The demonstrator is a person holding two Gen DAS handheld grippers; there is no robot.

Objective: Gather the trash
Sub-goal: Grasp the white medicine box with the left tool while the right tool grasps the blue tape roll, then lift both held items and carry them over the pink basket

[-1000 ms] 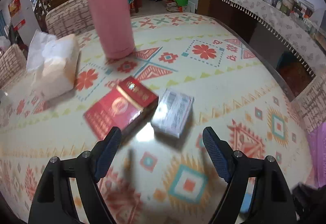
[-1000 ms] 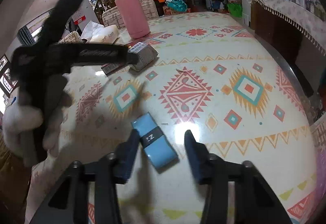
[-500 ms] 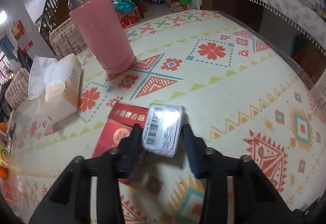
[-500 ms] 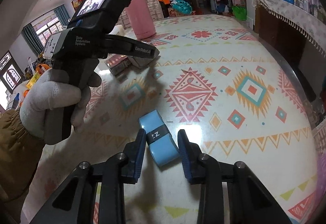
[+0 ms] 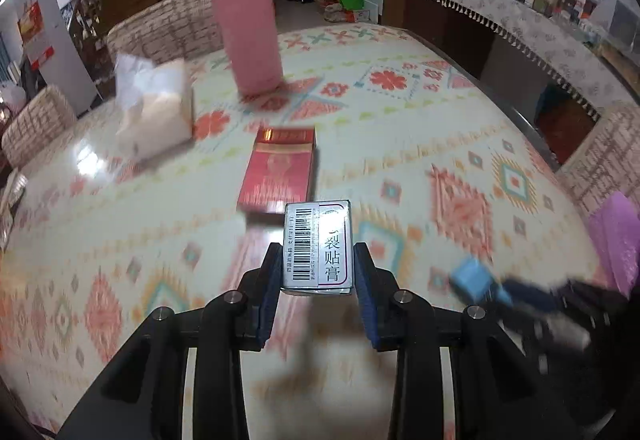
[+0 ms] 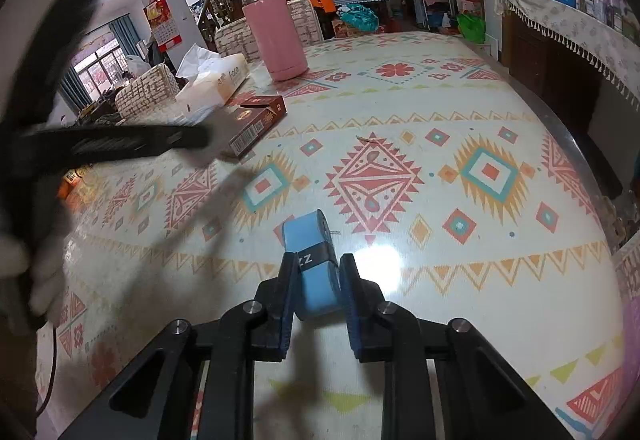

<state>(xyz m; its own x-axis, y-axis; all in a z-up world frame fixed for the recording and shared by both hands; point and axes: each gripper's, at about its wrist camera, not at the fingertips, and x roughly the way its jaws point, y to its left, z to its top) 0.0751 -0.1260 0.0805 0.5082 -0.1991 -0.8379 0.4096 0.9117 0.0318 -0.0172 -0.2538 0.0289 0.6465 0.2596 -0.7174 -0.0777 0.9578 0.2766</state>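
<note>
Silver barcoded box [image 5: 317,246] clamped between left gripper [image 5: 317,272] pads, off the table; right gripper [image 6: 318,282] jaws closing on blue tape roll [image 6: 314,264] between them.

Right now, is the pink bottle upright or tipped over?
Upright. The pink bottle stands on its base on the table, white cap on top.

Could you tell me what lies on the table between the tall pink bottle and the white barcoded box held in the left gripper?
A flat red cigarette pack lies between pink bottle and white box, in the left wrist view.
</note>
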